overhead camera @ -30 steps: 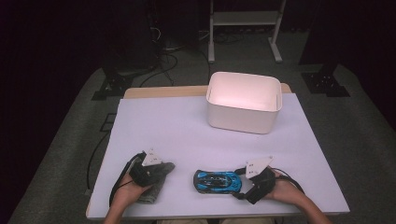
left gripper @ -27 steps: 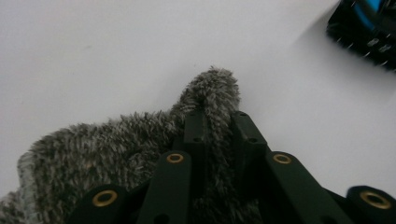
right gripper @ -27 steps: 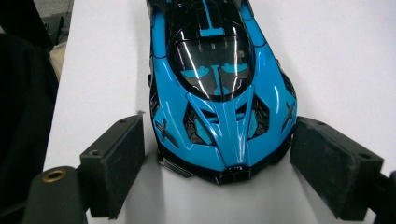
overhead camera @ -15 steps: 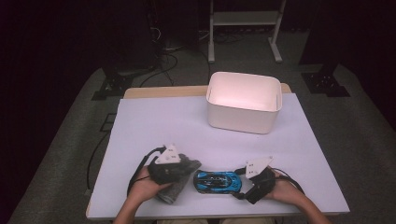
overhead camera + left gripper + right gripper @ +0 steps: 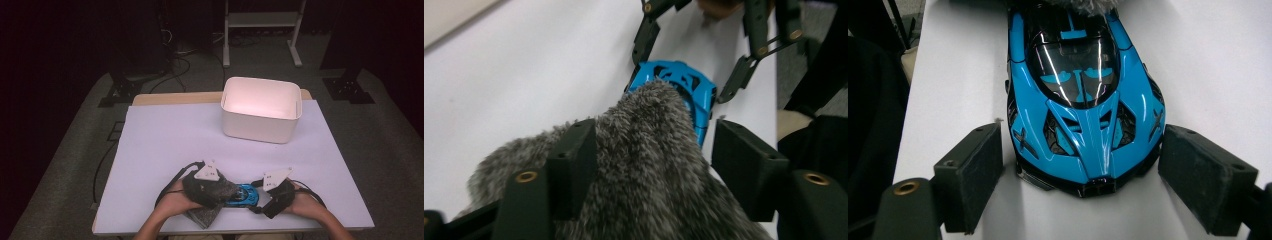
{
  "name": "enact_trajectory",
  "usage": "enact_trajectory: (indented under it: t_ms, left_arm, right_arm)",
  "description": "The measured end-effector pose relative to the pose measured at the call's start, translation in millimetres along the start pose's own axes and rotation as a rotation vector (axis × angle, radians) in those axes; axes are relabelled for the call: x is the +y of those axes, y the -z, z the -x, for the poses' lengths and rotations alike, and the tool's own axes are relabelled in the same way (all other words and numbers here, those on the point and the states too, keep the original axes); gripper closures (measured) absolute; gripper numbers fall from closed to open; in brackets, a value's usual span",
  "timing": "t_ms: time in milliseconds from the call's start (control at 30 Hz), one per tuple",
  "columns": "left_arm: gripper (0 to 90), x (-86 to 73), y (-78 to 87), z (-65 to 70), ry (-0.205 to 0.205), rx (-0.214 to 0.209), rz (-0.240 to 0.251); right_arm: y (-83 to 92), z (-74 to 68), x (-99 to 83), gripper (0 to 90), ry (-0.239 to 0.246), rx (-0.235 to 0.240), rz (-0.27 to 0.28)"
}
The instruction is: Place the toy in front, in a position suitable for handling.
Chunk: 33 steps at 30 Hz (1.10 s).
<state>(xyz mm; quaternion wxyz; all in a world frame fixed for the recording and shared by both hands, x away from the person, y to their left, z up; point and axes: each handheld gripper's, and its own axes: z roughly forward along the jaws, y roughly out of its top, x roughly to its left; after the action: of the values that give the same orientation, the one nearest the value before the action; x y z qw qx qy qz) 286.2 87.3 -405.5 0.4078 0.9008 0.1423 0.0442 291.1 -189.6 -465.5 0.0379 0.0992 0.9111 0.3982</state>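
A blue toy car (image 5: 246,196) sits near the table's front edge, its nose toward my right gripper (image 5: 260,198). In the right gripper view the pads of that gripper (image 5: 1083,150) close on both sides of the car's nose (image 5: 1083,100). A grey furry cloth (image 5: 216,191) lies over the car's rear end, under my left gripper (image 5: 226,192). In the left gripper view the cloth (image 5: 644,175) lies between the jaws of the left gripper (image 5: 656,135), which have just been opening. One pad sinks into the fur; the other stands clear of it. The car (image 5: 694,87) pokes out beyond.
A white plastic bin (image 5: 260,122) stands at the back right of the white table (image 5: 170,140). Part of the cloth (image 5: 202,216) trails to the table's front edge. Cables trail from both grippers. Dark floor and stands surround the table.
My left gripper has carried the cloth rightward and a little up, from the front left to the car's rear. The right gripper and the car have not moved.
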Motion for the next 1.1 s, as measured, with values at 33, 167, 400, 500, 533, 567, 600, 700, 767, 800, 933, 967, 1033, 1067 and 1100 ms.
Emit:
enact_trajectory:
  t_ms: [33, 167, 400, 500, 533, 567, 600, 700, 767, 800, 933, 967, 1033, 1067, 1100]
  left_arm:
    - [31.4, -0.9, 2.1, -1.1, 0.003, 0.004, 0.002]
    - [32.0, -7.3, 2.2, -7.9, 0.045, -0.005, -0.011]
    - [68.4, -13.4, -7.2, -8.1, 0.013, -0.030, -0.062]
    - [74.8, -12.6, -4.0, -9.9, -0.009, -0.023, -0.083]
    - [75.5, -13.1, -2.9, -10.4, -0.004, -0.023, -0.081]
    - [76.1, -13.4, -0.4, -11.0, -0.006, -0.023, -0.082]
    - [76.9, -13.6, 2.8, -11.5, -0.016, -0.017, -0.079]
    - [77.1, -13.5, 16.8, -14.1, -0.030, 0.024, -0.079]
    - [77.2, -15.9, 29.6, -19.1, -0.018, 0.029, -0.063]
    - [77.1, -18.1, 33.3, -21.7, -0.012, 0.018, -0.058]
    - [77.0, -27.8, 29.0, -26.7, 0.016, -0.010, -0.062]
    - [76.8, -28.4, 24.3, -25.7, 0.017, -0.018, -0.068]
    - [76.7, -25.1, 18.1, -22.7, 0.001, -0.028, -0.075]
    - [76.7, -22.2, 15.5, -20.1, -0.003, -0.033, -0.072]
    - [76.7, -19.0, 13.1, -17.8, -0.020, -0.049, -0.074]
  right_arm:
    - [0.0, 0.0, 0.0, 16.9, 0.000, 0.000, 0.000]
    - [0.0, -0.2, 0.0, 16.9, 0.000, -0.001, 0.000]
    - [0.8, -0.4, 0.1, 22.5, -0.003, -0.016, 0.006]
    - [1.3, -0.6, 0.4, 24.8, 0.007, -0.019, 0.016]
    - [0.5, -1.0, 1.4, 24.8, 0.011, -0.022, 0.015]
    - [-0.4, -1.2, 2.5, 24.9, 0.012, -0.022, 0.014]
    - [-1.1, -0.8, 3.8, 24.9, 0.019, -0.019, 0.009]
    - [-1.9, 0.5, 5.6, 24.9, 0.033, -0.009, 0.000]
    - [-2.2, 1.5, 5.3, 24.8, 0.038, -0.001, 0.005]
    - [-2.3, 2.1, 5.1, 24.8, 0.041, 0.004, 0.006]
    - [-2.9, 2.6, 4.6, 24.7, 0.043, 0.008, 0.014]
    - [-2.9, 2.4, 4.5, 24.6, 0.043, 0.007, 0.014]
    - [-2.8, 1.4, 4.2, 24.5, 0.040, -0.001, 0.014]
    - [-2.6, 0.8, 3.9, 24.5, 0.040, -0.007, 0.015]
    - [-2.5, 0.4, 3.6, 24.5, 0.041, -0.012, 0.016]
